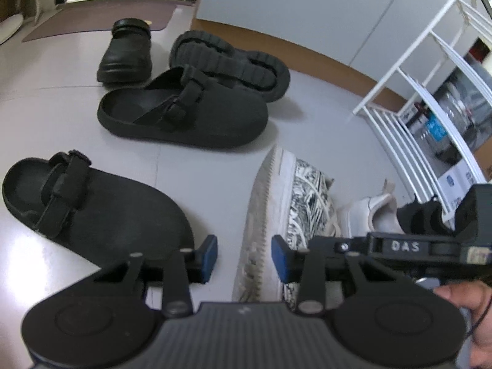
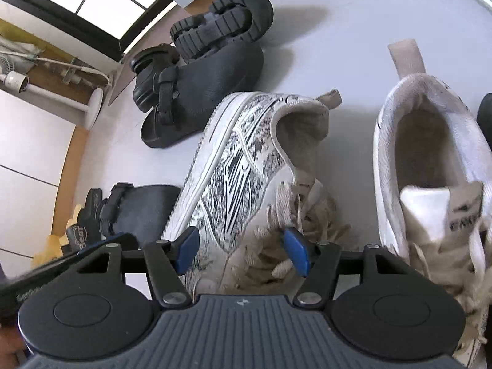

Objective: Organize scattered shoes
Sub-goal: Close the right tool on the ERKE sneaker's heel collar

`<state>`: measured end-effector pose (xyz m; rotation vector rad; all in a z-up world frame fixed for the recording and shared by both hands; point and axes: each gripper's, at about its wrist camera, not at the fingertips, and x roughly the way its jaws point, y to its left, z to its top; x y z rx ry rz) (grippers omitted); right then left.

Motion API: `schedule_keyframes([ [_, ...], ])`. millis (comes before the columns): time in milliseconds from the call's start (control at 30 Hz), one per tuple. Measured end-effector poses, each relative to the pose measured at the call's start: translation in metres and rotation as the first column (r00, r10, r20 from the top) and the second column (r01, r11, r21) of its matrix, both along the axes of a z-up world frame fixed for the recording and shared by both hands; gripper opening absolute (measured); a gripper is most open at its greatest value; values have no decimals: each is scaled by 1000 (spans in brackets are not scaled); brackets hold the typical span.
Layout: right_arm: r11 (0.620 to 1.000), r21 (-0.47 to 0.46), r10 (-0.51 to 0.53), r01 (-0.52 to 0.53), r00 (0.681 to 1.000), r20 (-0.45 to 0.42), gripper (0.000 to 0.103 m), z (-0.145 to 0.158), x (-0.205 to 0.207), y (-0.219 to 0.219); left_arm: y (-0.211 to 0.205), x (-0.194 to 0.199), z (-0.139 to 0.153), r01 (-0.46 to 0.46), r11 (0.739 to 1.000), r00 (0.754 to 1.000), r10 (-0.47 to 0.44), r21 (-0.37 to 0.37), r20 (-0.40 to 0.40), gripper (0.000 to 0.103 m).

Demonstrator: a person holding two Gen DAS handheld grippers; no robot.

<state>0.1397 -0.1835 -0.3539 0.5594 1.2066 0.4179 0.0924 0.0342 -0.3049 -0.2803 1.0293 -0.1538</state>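
A white sneaker with black print [image 2: 243, 166] lies tilted on its side, sole [image 1: 261, 215] turned left. My right gripper [image 2: 241, 250] is shut on the sneaker's forefoot, one pad on the side wall, the other on the laces. My left gripper [image 1: 244, 258] hangs open over the sole's edge, its left pad clear of the sneaker. The matching white sneaker [image 2: 430, 169] stands upright to the right. Two black strap clogs [image 1: 181, 113] [image 1: 92, 203] rest on the floor. Further back are an overturned chunky black shoe [image 1: 230, 61] and a black loafer [image 1: 126, 52].
A white wire shoe rack [image 1: 415, 92] stands at the right with bottles and boxes behind it. A black shoe [image 1: 424, 215] lies at its foot. A brown mat [image 1: 101, 18] lies by the window, and a wall with a wooden skirting runs behind the shoes. A hand [image 1: 470, 313] holds the right gripper.
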Motion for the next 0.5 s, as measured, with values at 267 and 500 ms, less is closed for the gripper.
schedule_keyframes([
  [267,997,55,-54,55,998,-16,69,-14,4,6,7,-3,3,-25,1000,1000,25,6,-8,46],
  [500,998,58,-24,23,999,21,32,-4,8,6,9,-7,-1,-38,999,999,38,11,-24,48],
])
